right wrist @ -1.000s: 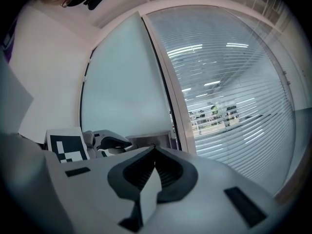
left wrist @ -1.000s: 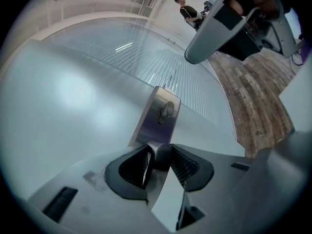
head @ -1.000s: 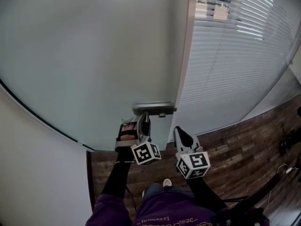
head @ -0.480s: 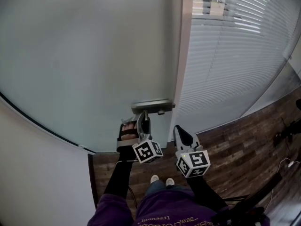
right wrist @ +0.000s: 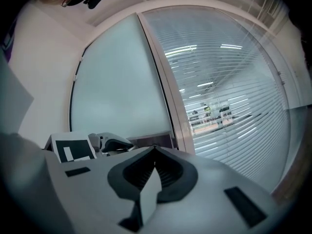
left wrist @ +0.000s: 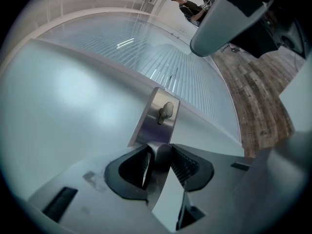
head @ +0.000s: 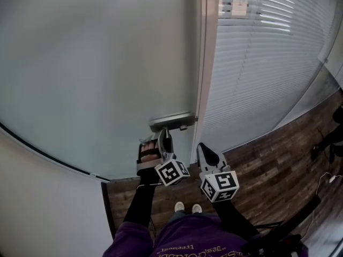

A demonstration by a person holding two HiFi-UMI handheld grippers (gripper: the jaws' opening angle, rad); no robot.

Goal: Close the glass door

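Since a second ago the door (head: 107, 63) has swung slightly nearer the frame (head: 212, 36), and its edge now lies just beside it. To steer the door shut, the left tool (head: 165, 131) is clamped on the handle (head: 172, 121), with the lever pinched between its jaws. The right tool (head: 201, 146) hangs near the handle with jaws together on nothing, probably kept clear of the closing edge.

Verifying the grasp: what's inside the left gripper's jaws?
The metal door handle, clamped between both pads; its plate and thumb-turn show beyond. The pads cover its gripped faces.
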